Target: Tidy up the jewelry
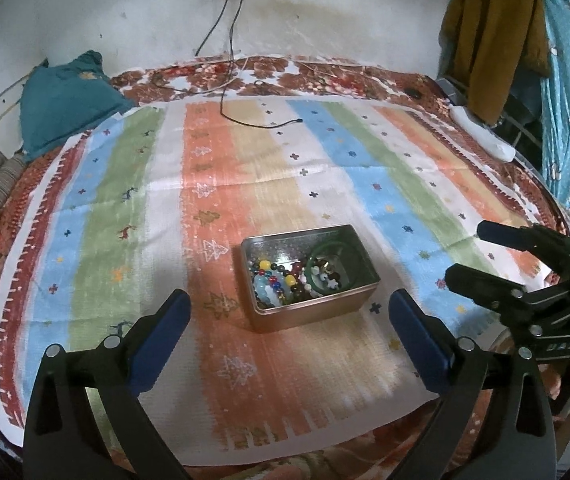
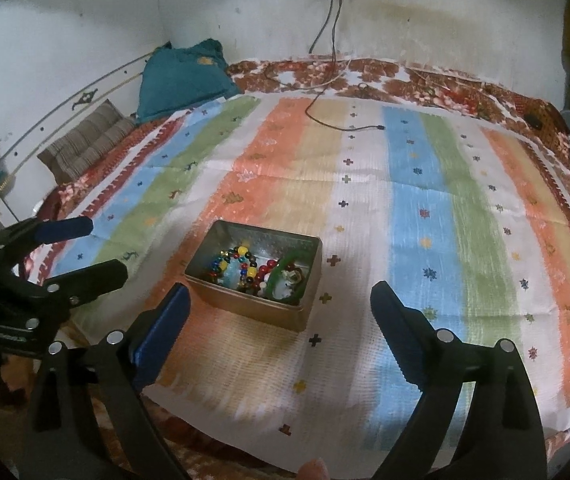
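Note:
An open metal tin (image 1: 361,252) sits on a striped cloth and holds several beaded bracelets (image 1: 275,280) and a green bangle (image 1: 327,246). It also shows in the right wrist view (image 2: 313,248), with the beads (image 2: 245,266) and the bangle (image 2: 275,276) inside. My left gripper (image 1: 289,304) is open and empty, hovering just in front of the tin. My right gripper (image 2: 281,294) is open and empty, above the tin's near right corner. In the left wrist view the right gripper (image 1: 469,252) is to the right; in the right wrist view the left gripper (image 2: 103,246) is to the left.
The striped cloth (image 1: 245,168) covers a floral bedspread (image 1: 325,76). A black charging cable (image 1: 261,122) lies on the far part of the cloth. A teal pillow (image 1: 61,108) and a striped cushion (image 2: 89,140) lie at the far left. Clothes (image 1: 493,36) hang at the right.

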Tool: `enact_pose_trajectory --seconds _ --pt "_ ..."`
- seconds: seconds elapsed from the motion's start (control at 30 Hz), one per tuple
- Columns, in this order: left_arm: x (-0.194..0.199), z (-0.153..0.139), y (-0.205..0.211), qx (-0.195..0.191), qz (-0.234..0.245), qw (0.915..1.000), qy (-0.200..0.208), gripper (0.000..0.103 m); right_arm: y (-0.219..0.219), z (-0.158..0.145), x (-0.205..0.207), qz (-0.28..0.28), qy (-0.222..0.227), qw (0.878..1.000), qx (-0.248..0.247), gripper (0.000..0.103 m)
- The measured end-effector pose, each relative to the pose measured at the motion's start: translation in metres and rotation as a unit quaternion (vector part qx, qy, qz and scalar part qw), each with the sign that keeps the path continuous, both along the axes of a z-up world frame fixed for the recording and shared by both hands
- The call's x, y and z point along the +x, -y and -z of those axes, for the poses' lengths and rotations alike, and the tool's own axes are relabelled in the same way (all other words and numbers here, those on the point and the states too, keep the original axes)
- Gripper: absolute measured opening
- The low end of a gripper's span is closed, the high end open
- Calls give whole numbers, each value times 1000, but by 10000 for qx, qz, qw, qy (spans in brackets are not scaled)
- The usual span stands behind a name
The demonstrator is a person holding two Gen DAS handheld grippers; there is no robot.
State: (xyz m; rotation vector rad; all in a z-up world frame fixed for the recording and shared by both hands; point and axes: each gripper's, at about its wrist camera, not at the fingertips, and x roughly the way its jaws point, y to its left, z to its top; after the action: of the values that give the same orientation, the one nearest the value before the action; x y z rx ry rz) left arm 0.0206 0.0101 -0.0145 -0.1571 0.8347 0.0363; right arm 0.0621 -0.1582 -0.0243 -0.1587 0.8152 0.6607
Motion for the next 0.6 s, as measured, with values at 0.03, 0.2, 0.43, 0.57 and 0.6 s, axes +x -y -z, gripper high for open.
enact_pose_trajectory --seconds 0.03,0.2,0.43,0.57,0.6 --pt "-1 -1 1 74 -14 10000 29 97 1 0 -1 2 8 10000 24 93" --pt "-5 -4 3 211 -72 9996 166 97 6 -3 -5 37 53 9999 155 94" --pt "-7 -7 6 249 -7 9992 311 97 8 -5 -12 13 174 9997 196 96" --pt "-9 -8 7 248 -17 9990 375 97 7 -6 -14 -1 239 9996 173 96" --pt "-10 -9 7 244 -18 9989 408 97 7 -6 -14 -2 252 9995 175 97"
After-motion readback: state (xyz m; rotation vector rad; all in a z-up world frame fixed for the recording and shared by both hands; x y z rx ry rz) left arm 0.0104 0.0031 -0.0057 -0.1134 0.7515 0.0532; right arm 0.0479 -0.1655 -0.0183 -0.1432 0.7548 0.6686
